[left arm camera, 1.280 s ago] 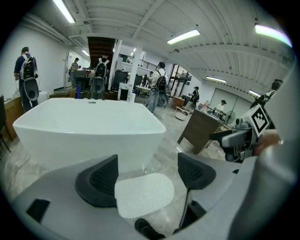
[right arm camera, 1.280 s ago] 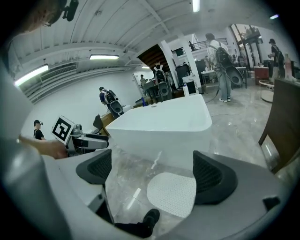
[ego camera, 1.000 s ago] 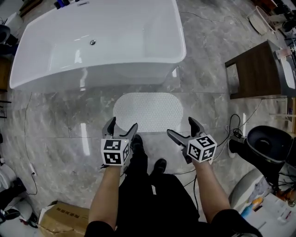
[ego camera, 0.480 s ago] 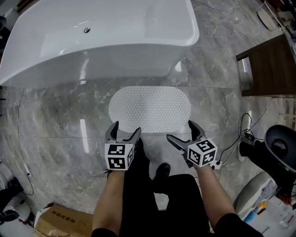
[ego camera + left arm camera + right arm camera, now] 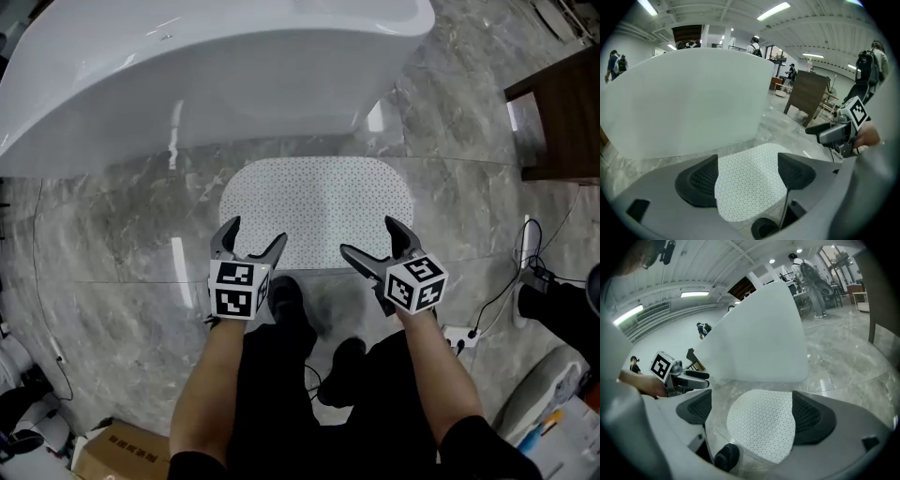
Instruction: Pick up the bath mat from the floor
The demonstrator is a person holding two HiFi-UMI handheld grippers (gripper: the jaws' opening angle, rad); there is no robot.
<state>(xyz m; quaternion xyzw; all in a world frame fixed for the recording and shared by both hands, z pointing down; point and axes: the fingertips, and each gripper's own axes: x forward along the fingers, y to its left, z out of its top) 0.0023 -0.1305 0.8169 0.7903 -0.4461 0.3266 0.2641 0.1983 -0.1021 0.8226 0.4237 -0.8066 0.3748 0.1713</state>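
Observation:
A white oval bath mat [image 5: 314, 208] with a dotted texture lies flat on the grey marble floor in front of the bathtub [image 5: 197, 70]. My left gripper [image 5: 251, 242] hovers over the mat's near left edge, jaws wide apart with nothing between them. Over the near right edge, my right gripper [image 5: 380, 242] is open and empty too. The mat [image 5: 752, 180] shows between the jaws in the left gripper view, and the mat [image 5: 764, 420] fills the gap in the right gripper view. Both grippers are above the mat, not touching it.
A dark wooden cabinet [image 5: 562, 112] stands at the right. Cables and a power strip [image 5: 459, 335] lie on the floor to the right of my feet [image 5: 286, 300]. A cardboard box [image 5: 108, 450] sits at the lower left. People stand far off in the room.
Both grippers have sunk toward the floor and the mat looks larger and closer. Their jaws stay spread as before. The mat has not moved.

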